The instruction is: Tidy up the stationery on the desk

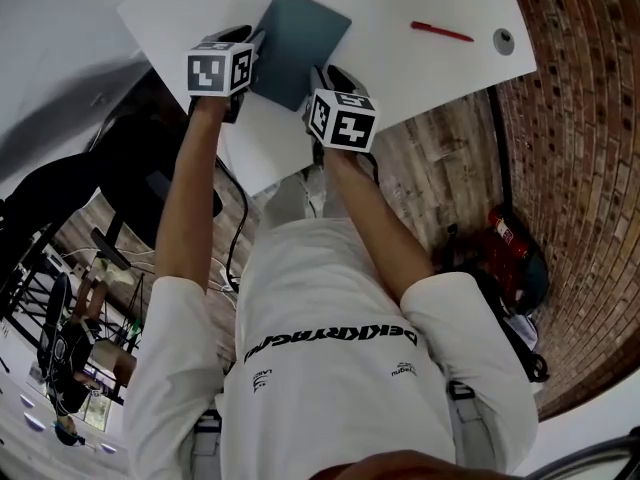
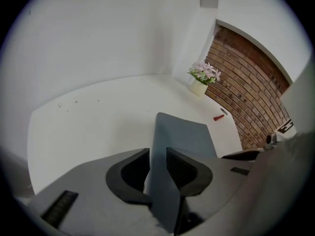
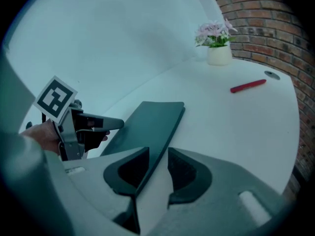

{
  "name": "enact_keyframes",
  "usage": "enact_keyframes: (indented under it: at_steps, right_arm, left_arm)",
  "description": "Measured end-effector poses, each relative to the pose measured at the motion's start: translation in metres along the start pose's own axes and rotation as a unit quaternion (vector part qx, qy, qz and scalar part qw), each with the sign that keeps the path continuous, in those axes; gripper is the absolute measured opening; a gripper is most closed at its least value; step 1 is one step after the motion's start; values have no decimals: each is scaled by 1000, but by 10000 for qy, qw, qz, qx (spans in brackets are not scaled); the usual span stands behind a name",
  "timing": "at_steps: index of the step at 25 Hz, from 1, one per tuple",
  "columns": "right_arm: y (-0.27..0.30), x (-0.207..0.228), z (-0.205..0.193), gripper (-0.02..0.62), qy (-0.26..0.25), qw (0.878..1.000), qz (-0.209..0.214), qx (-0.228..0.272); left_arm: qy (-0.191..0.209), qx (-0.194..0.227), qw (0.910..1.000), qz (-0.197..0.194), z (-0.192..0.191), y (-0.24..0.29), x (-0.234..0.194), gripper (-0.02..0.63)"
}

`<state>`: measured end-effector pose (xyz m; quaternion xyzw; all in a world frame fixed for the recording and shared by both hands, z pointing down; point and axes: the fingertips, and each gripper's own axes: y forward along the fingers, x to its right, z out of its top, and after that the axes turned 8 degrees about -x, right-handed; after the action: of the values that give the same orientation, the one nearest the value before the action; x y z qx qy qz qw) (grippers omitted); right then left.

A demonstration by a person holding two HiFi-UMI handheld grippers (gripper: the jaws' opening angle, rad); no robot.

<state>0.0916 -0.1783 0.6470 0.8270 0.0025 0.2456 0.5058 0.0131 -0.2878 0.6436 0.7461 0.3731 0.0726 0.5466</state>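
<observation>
Notebook: the dark teal notebook point(image 1: 298, 43) is on the near part of the white desk point(image 1: 420, 78), with a claw at each near corner. I can't tell whether it lies fully flat or is tipped up on one side.

Left claw: the left claw point(image 2: 157, 163) has the notebook's edge running straight between its pads. The cover fills the gap, so I read this as a pinch on the notebook.

Right claw: the right claw point(image 3: 158, 166) stands wide. The notebook's other edge runs along one pad, and bare desk shows between the cover and the other pad, so there's no grip on this side.

Step in hand: my read is that the notebook is being handled as a two-claw job, and right now only the left side holds it.

How to do it well: keep both claws low and level with each other so the cover doesn't twist. If it's to be set down, let the edge touch the desk before the left pads let go. If it's to be lifted, close the right pads squarely on the cover first.

Red pen: the red pen point(image 1: 441, 32) lies well apart, toward the far right of the desk, untouched.

Further out: a round grey fitting point(image 1: 503, 40) sits just beyond the pen, and a flower pot point(image 3: 219, 53) is at the far corner by the brick wall.
</observation>
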Motion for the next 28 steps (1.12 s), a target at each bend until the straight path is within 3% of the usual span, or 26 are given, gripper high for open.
enact_keyframes:
  at_steps: [11, 18, 28]
  right_arm:
    - [12, -2, -5, 72, 236, 9993, 288, -48]
    - [9, 1, -2, 74, 254, 9983, 506, -122]
    - [4, 12, 8, 74, -3, 9992, 364, -157]
  left_arm:
    - [-114, -444, 9975, -532, -8, 12, 0, 103]
    - [-136, -408, 9984, -374, -8, 10, 4, 103]
    - [-337, -360, 9986, -215, -21, 7, 14, 103]
